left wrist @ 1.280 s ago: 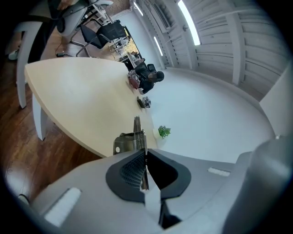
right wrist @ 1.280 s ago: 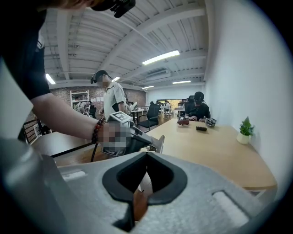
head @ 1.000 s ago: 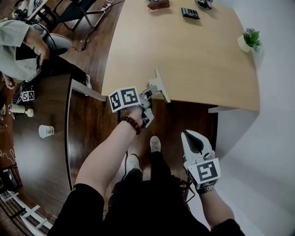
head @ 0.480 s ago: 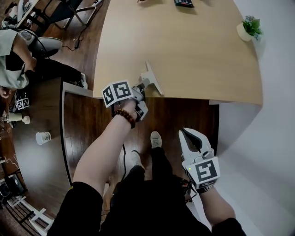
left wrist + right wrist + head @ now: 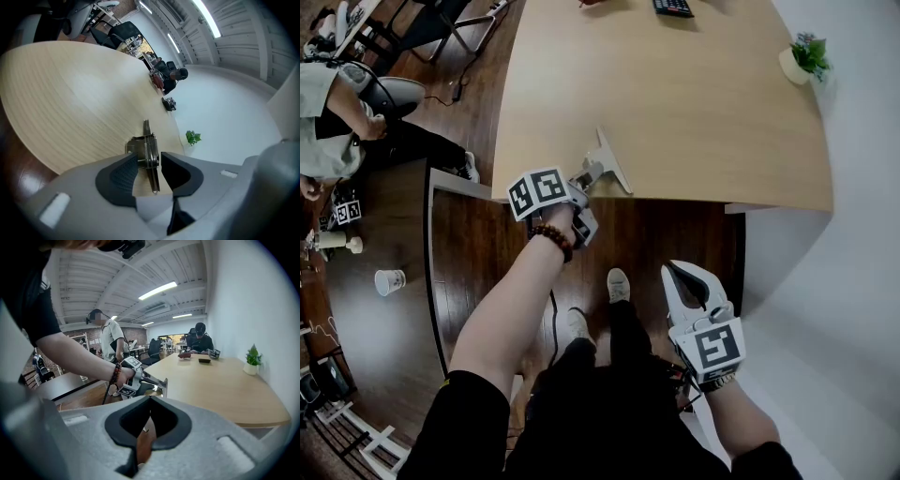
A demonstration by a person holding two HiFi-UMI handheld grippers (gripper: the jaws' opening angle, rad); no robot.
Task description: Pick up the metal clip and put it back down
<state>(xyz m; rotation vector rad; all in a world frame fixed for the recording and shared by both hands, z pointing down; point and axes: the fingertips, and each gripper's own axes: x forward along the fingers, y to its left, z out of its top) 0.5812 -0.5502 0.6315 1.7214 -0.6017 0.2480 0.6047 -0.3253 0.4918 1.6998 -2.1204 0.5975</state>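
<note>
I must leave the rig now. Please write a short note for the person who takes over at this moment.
Left tongs: have just been opening; the metal clip stands between them, not gripped.
Right tongs: shut, empty, off the table.
Clip: rests on the table near its front edge.
Done: clip put back down.
Left to do: draw the left tongs back, clear of it.

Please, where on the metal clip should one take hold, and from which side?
Grip the metal clip by its long flat handle, pads on its two broad faces, coming in from the near edge of the table. The clip stands on edge there, with the handle pointing toward that edge.
</note>
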